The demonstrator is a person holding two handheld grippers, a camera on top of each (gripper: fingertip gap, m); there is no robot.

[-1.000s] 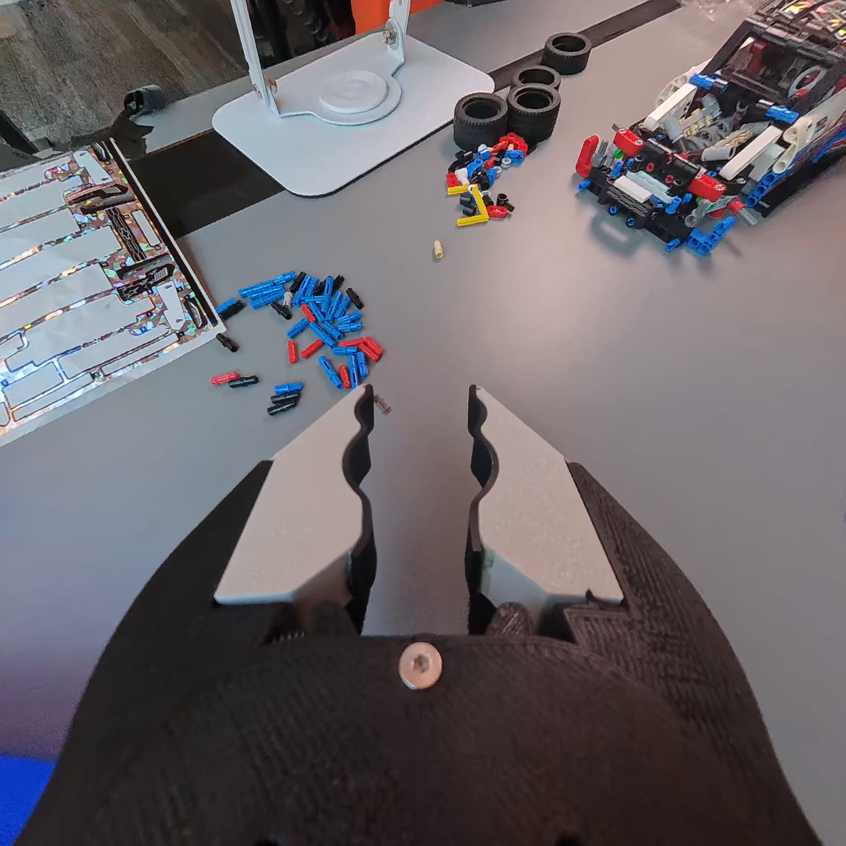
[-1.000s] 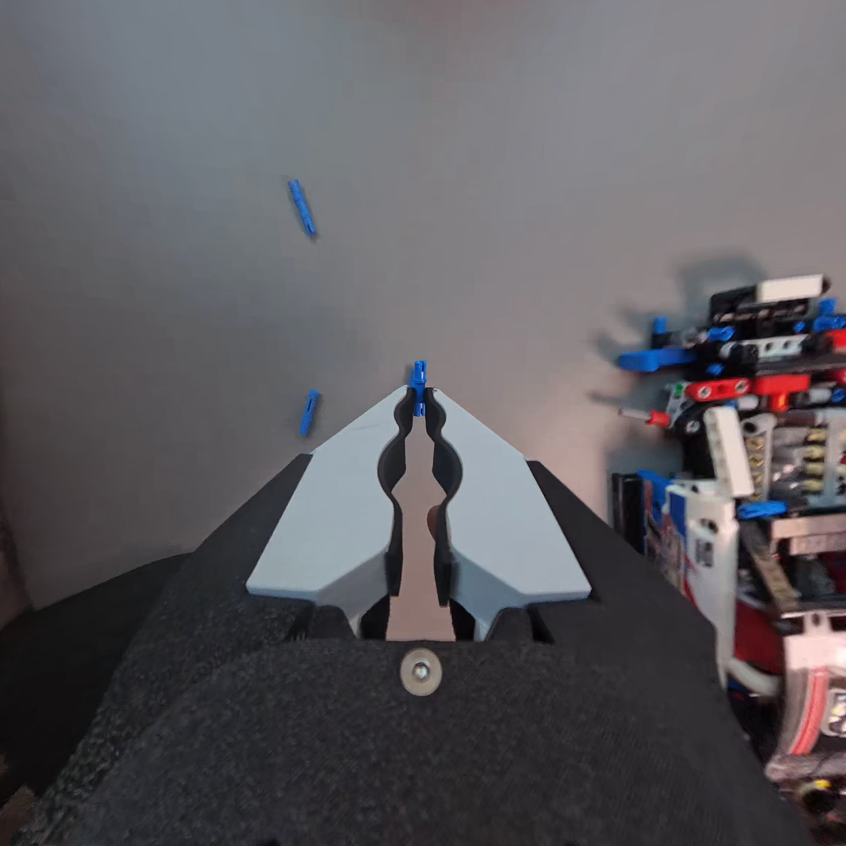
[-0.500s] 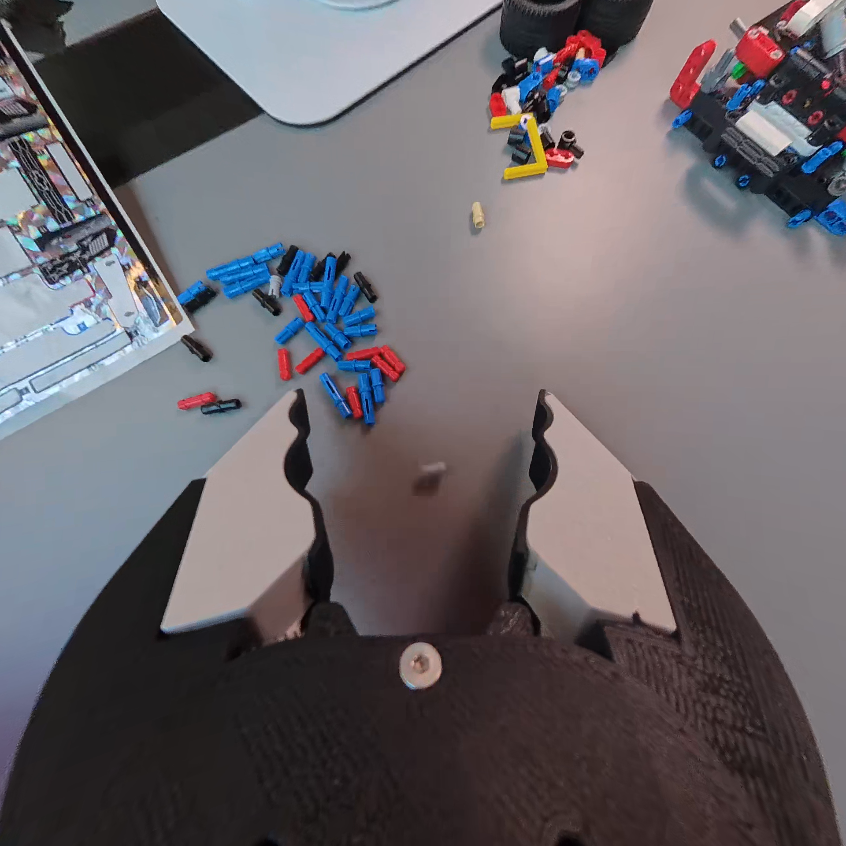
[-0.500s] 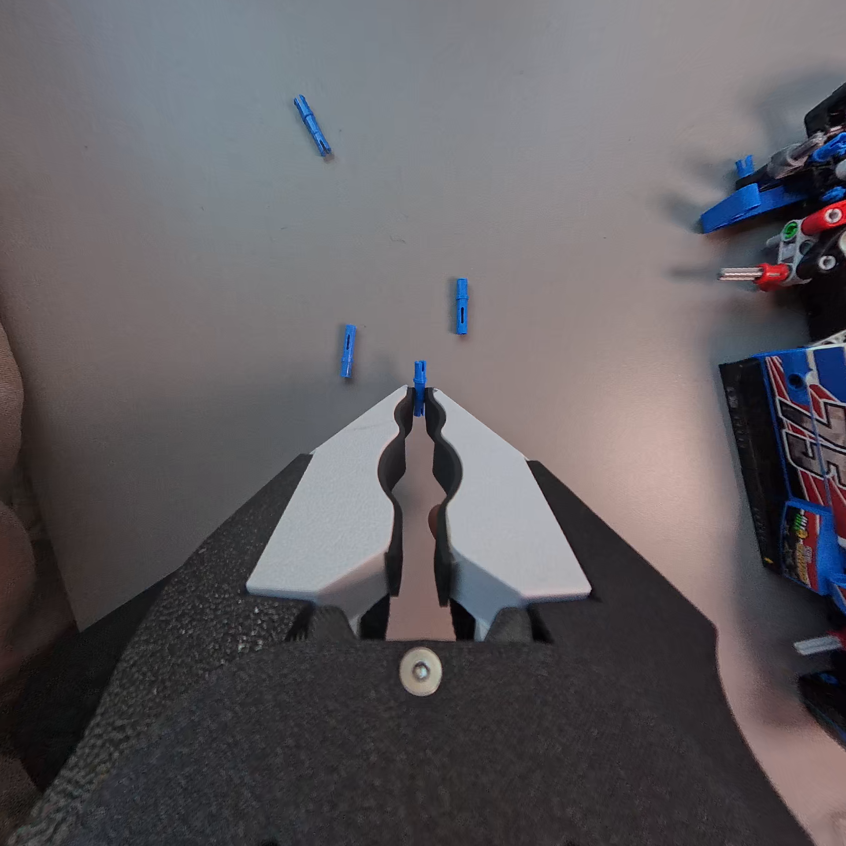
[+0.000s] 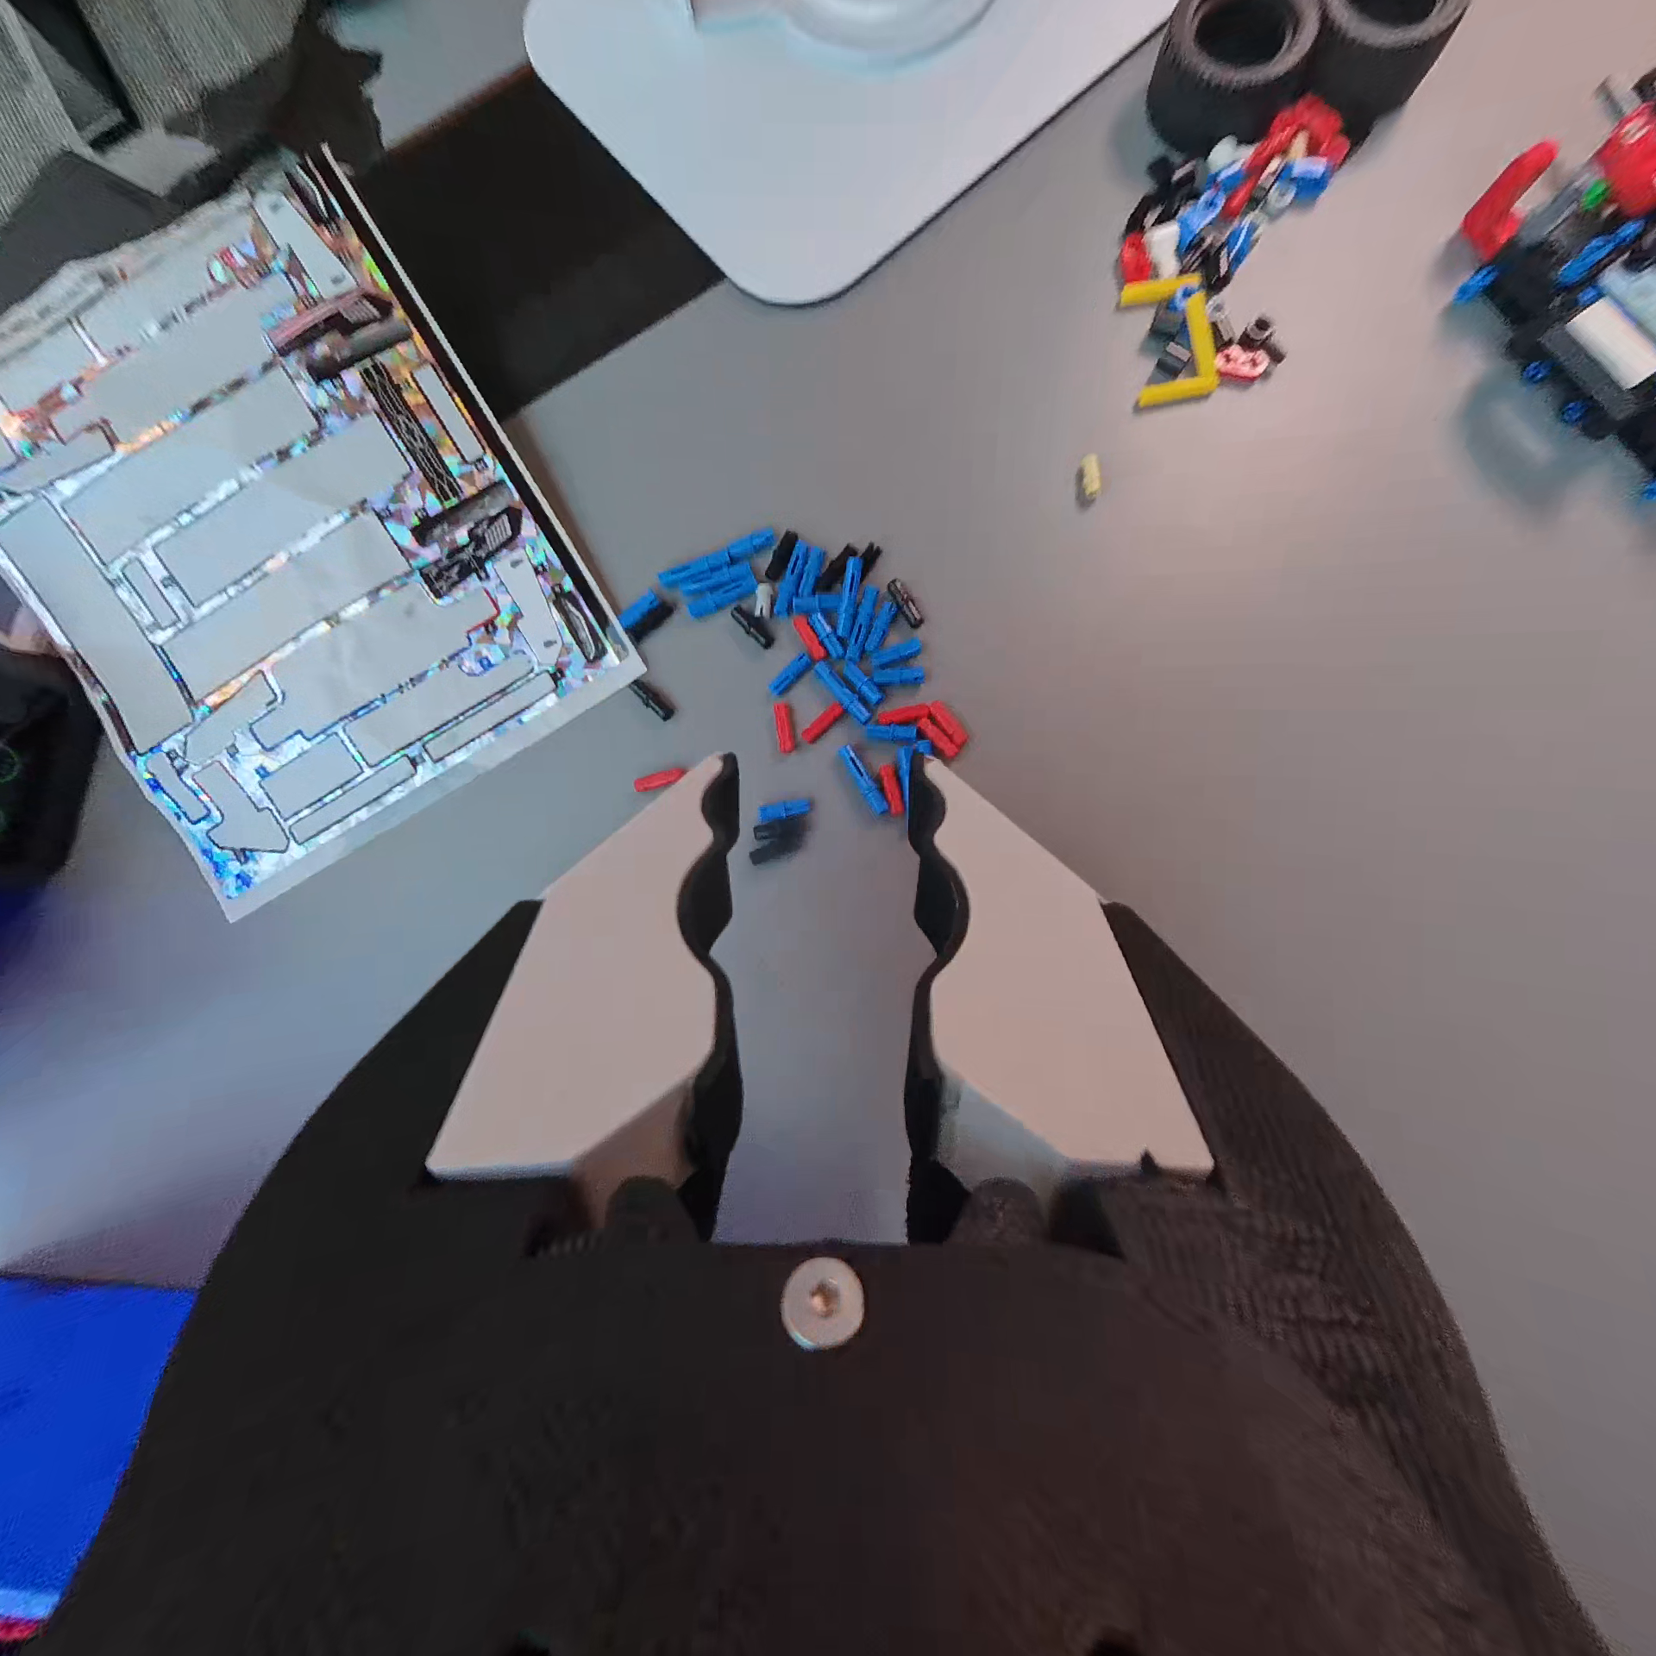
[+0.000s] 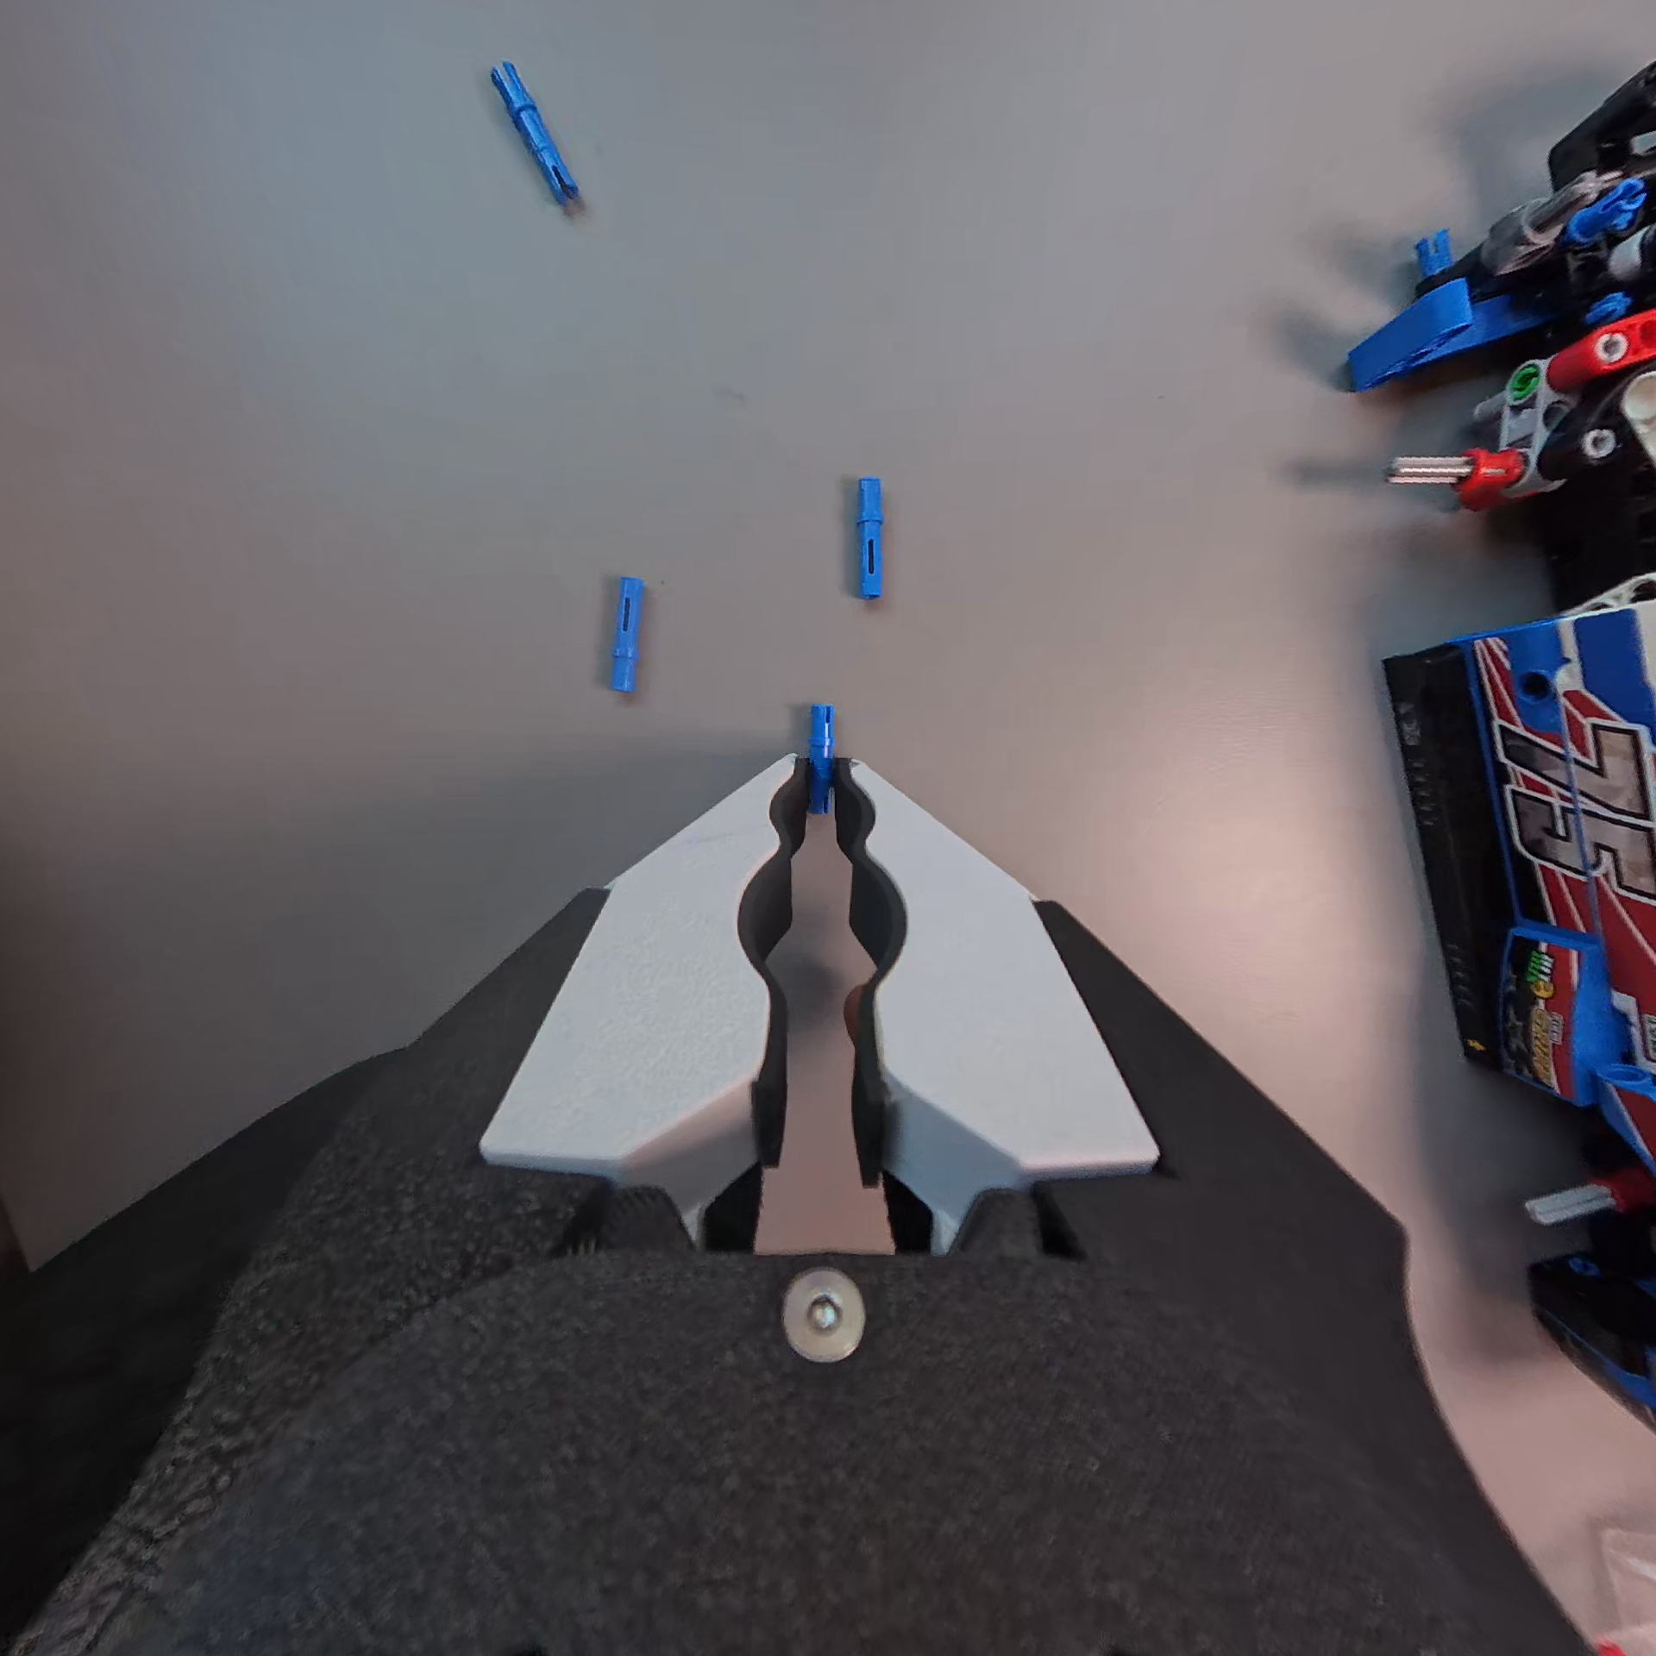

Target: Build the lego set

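Note:
My left gripper (image 5: 820, 778) is open and empty, low over the grey table, its tips just short of a scatter of blue, red and black pins (image 5: 838, 645). A blue pin and two black pins (image 5: 778, 829) lie between its fingers. The part-built lego car (image 5: 1586, 269) is at the far right. My right gripper (image 6: 820, 766) is shut on a blue pin (image 6: 820, 744) that sticks out past its tips. Three more blue pins (image 6: 867, 548) (image 6: 625, 633) (image 6: 534, 133) lie on the table ahead of it. The car's side (image 6: 1568, 806) is at the right edge.
A holographic sticker sheet (image 5: 269, 556) lies at the left. A white stand base (image 5: 806, 134) is at the back. Black tyres (image 5: 1254, 72) and a small pile of mixed parts with yellow angle pieces (image 5: 1183, 340) are at the back right. A tan pin (image 5: 1089, 475) lies alone. The left gripper's tips are roughly 40 cm from the right gripper's. The part-built lego car (image 5: 1586, 269) lies around 20 cm away from my right fingertips.
My left gripper has swung left and its jaws have narrowed somewhat; the pin scatter now sits just ahead of its tips. The right gripper has moved closer to the table, still holding the blue pin.

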